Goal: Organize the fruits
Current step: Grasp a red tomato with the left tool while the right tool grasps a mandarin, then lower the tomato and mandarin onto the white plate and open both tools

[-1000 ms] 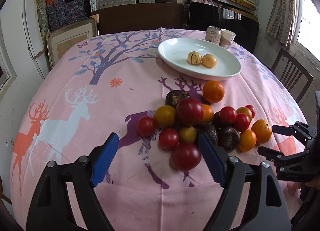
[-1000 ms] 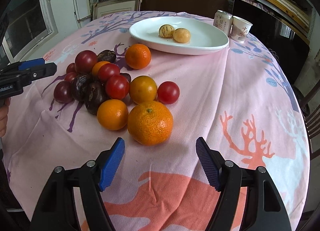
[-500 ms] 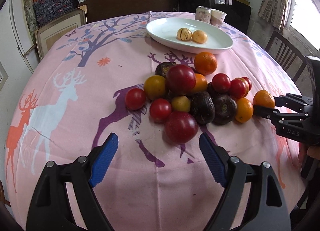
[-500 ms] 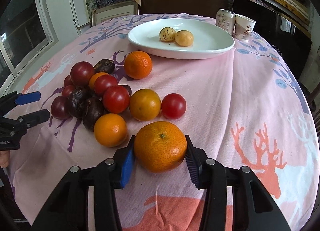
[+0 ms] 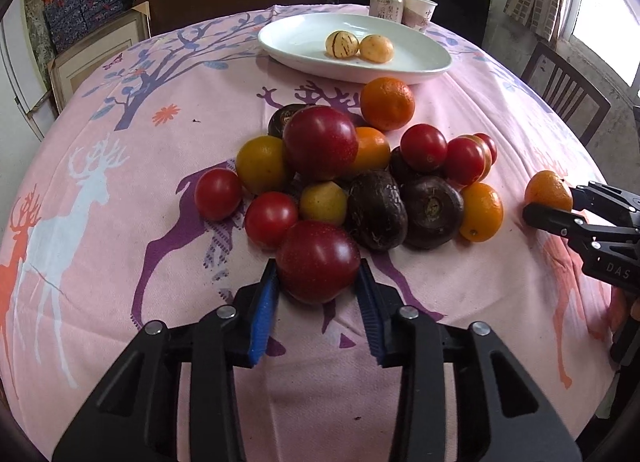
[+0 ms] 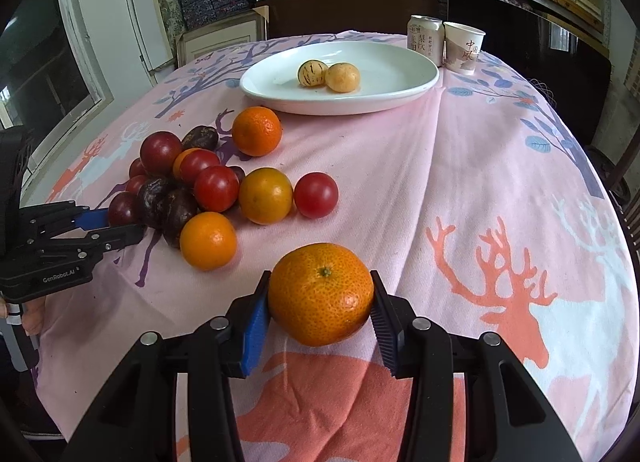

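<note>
Gripping, left gripper (image 5: 318, 286): clamped on a red plum (image 5: 318, 261), blue pads touching both its sides, at the near edge of the fruit pile (image 5: 360, 178).
Gripping, right gripper (image 6: 320, 308): clamped on a mandarin (image 6: 321, 293), pads pressed to both flanks, stem end up.
Mandarin place: sat apart from the pile, to its right; seen small between the right jaws in the left view (image 5: 549, 190).
Plum place: lay nearest the left camera, just beside a red tomato (image 5: 271, 219) and a dark passion fruit (image 5: 377, 209).
Plate (image 6: 400, 90): stood beyond the pile, held two pale yellow fruits (image 6: 329, 75) touching each other near its middle.
Orange (image 6: 257, 131): lay between pile and plate, near the plate rim but apart from it.
Open room: bare pink cloth (image 6: 480, 166) spread wide right of the pile up to the plate; more bare cloth left of the pile in the left view.
Edges: cloth dropped away close behind both grippers; can (image 6: 425, 39) and paper cup (image 6: 464, 47) stood at the far edge, just behind the plate.
Left view only: chair back (image 5: 564, 90) off the table's right side, plum grip shown clearly.
Right view only: mandarin grip up close; left gripper seen side-on at the pile's left.
</note>
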Action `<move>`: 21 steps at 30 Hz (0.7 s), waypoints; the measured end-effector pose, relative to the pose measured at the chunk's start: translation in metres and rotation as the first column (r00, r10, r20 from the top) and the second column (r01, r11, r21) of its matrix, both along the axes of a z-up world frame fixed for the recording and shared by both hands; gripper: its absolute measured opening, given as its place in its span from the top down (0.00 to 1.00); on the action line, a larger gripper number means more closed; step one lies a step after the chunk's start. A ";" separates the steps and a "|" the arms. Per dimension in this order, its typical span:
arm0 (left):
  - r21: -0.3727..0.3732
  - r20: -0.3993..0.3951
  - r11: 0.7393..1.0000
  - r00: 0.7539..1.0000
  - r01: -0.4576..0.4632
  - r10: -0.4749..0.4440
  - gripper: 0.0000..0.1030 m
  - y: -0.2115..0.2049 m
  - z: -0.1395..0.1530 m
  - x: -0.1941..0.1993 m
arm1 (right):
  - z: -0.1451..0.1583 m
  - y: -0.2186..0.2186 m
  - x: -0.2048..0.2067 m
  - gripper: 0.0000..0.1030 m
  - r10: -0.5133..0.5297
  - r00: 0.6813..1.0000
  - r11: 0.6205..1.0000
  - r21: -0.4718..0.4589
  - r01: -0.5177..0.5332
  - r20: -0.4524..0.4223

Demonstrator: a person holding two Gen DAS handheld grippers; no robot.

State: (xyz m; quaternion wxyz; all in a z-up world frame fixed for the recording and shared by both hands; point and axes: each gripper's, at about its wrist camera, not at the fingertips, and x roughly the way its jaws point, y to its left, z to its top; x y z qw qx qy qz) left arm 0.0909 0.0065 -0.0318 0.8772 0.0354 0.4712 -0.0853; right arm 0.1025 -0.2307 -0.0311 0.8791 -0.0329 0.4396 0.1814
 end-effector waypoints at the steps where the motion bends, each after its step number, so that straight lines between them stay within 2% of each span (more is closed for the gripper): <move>1: -0.001 0.001 1.000 1.000 0.006 -0.006 0.64 0.000 0.001 -0.001 | 0.001 0.000 -0.001 0.55 0.004 1.000 1.000 0.002 -0.004 0.002; 5: 0.005 0.032 0.999 0.999 0.038 -0.038 0.64 -0.002 0.014 -0.011 | 0.006 -0.001 -0.005 0.55 0.015 1.000 1.000 0.016 -0.016 0.017; 12: -0.027 0.148 0.998 0.988 0.052 -0.047 0.64 -0.001 0.070 -0.009 | 0.041 -0.006 -0.007 0.55 0.028 0.996 0.997 0.064 -0.034 0.090; 17: -0.035 0.232 0.999 0.972 0.031 -0.022 0.64 -0.008 0.101 0.019 | 0.076 -0.008 0.004 0.55 0.023 0.984 0.996 0.086 -0.039 0.174; 21: -0.076 0.228 0.997 0.973 -0.023 0.040 0.64 -0.015 0.107 0.062 | 0.091 -0.007 0.026 0.55 -0.003 0.978 0.994 0.112 -0.021 0.210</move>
